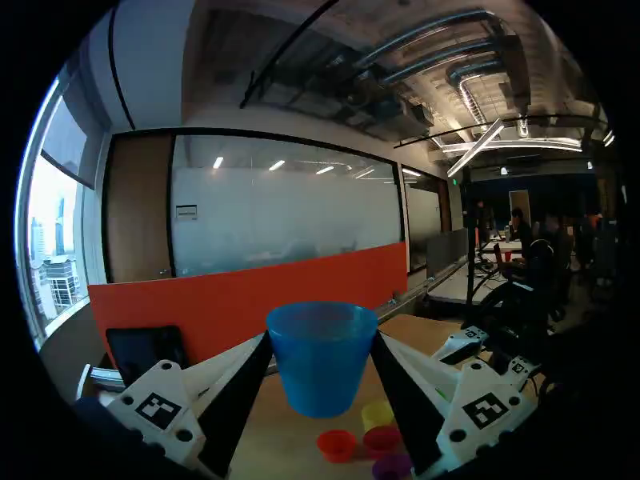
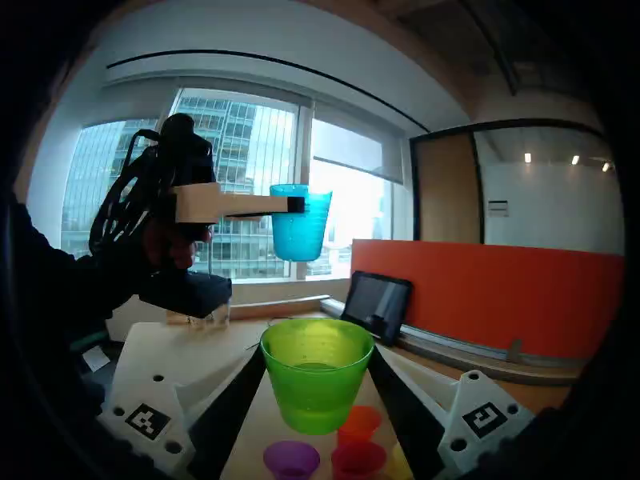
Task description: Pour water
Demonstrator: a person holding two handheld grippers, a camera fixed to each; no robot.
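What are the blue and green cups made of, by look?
Blue cup: probably thin moulded plastic, translucent, smooth semi-gloss; window light glows through its wall in the right gripper view. Green cup: seemingly the same plastic, translucent and glossy; its far rim and a darker band inside show through the wall. Glass looks unlikely.

Translucent blue cup (image 1: 322, 360) and green cup (image 2: 317, 384), both upright.

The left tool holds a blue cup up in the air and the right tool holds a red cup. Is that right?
Almost. The cup in the right tool is green, not red: the right gripper view shows the green cup between its two fingers. The rest is true: the left tool holds the blue cup up in the air.
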